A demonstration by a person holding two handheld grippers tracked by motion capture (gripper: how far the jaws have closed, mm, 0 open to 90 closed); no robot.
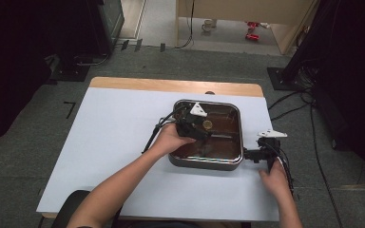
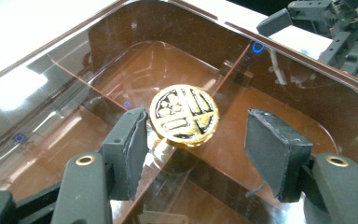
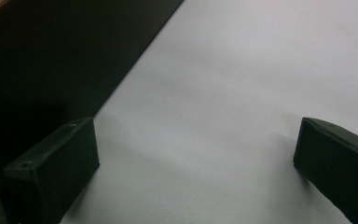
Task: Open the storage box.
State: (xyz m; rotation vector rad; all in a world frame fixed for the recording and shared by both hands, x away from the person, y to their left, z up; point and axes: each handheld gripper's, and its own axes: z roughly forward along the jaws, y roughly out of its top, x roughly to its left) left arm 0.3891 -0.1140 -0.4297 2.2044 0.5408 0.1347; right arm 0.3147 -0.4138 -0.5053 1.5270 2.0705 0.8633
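Landmark: brown transparent lidded box [image 1: 208, 161], square with rounded corners, on the white sheet covering the desk [image 1: 114, 142]. It sits right of the sheet's middle.

Lid: clear brown, ribs crossing at its centre. A round gold knob [image 2: 184, 115] with black relief pattern stands at that crossing, seen from the high view as a small gold disc [image 1: 207, 124] near the box's centre.

Left gripper [image 2: 193, 140]: held over the box, coming in from its left edge, pointing down at the lid. Jaws partly open, one pad on each side of the knob. Left pad is just beside the knob's rim; whether it touches cannot be told. Right pad stands clearly apart from it. Knob not clamped.

Right gripper [image 1: 254, 153]: just outside the box's right edge, low over the sheet, hand behind it. Its own view shows jaws set wide [image 3: 196, 163], nothing between them but white sheet, the box's dark side at upper left.
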